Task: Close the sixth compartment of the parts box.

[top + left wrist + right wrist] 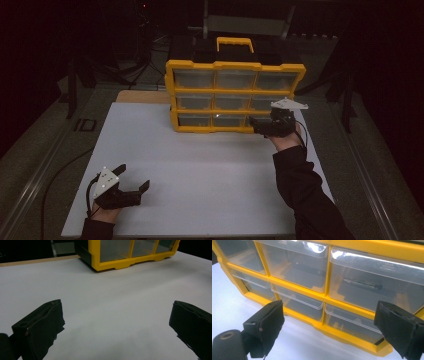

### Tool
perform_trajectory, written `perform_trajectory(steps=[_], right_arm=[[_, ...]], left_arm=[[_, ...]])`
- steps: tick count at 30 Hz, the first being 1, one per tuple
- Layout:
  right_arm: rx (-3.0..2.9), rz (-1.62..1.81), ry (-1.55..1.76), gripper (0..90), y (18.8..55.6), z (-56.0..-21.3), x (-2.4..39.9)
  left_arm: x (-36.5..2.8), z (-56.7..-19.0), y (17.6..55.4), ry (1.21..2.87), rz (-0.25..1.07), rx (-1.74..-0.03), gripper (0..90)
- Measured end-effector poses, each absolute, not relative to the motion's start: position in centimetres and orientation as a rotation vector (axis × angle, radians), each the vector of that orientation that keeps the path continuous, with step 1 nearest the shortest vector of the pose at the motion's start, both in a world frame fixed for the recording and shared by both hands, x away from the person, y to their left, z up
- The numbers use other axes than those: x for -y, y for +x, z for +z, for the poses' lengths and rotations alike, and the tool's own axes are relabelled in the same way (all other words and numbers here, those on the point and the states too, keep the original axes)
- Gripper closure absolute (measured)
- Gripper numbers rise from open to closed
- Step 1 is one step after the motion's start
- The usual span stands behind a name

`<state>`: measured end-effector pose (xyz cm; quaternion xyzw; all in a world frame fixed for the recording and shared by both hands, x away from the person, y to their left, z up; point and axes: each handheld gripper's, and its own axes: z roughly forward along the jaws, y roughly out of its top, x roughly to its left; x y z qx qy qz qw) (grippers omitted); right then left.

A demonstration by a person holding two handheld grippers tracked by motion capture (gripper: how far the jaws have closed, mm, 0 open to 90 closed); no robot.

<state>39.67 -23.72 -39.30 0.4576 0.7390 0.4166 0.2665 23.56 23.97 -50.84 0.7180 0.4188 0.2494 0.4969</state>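
The right gripper (257, 125), jaws wide with nothing between them, sits right at the yellow drawer cabinet's (235, 65) bottom-right drawer (354, 323); the open left gripper (134, 186) rests well away.

Yellow drawer cabinet (337, 298): top and right side cut off in the right gripper view; upper rows cut off in the left gripper view. Dark slender object in middle-right drawer (362, 285): blurred through plastic, identity undeterminable. Bottom-right drawer partly hidden behind right gripper (267, 125) in high view
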Motion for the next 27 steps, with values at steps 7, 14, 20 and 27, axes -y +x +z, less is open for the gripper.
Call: perform_trajectory(steps=[7,14,20,27], right_arm=[[-2.047,1.136,1.191,9.2,39.3,-39.4,23.7],[-2.064,1.183,1.118,9.2,39.0,-38.8,23.6],[-2.086,1.227,1.07,9.2,38.7,-38.4,23.4],[-2.113,1.253,1.042,9.3,38.2,-37.8,23.1]], left_arm=[[-24.0,-50.8,23.6,1.738,0.604,-1.014,0.0],[-24.0,-50.8,23.6,1.737,0.601,-1.017,0.0],[-24.0,-50.8,23.6,1.734,0.6,-1.017,0.0],[-24.0,-50.9,23.5,1.735,0.598,-1.016,0.0]])
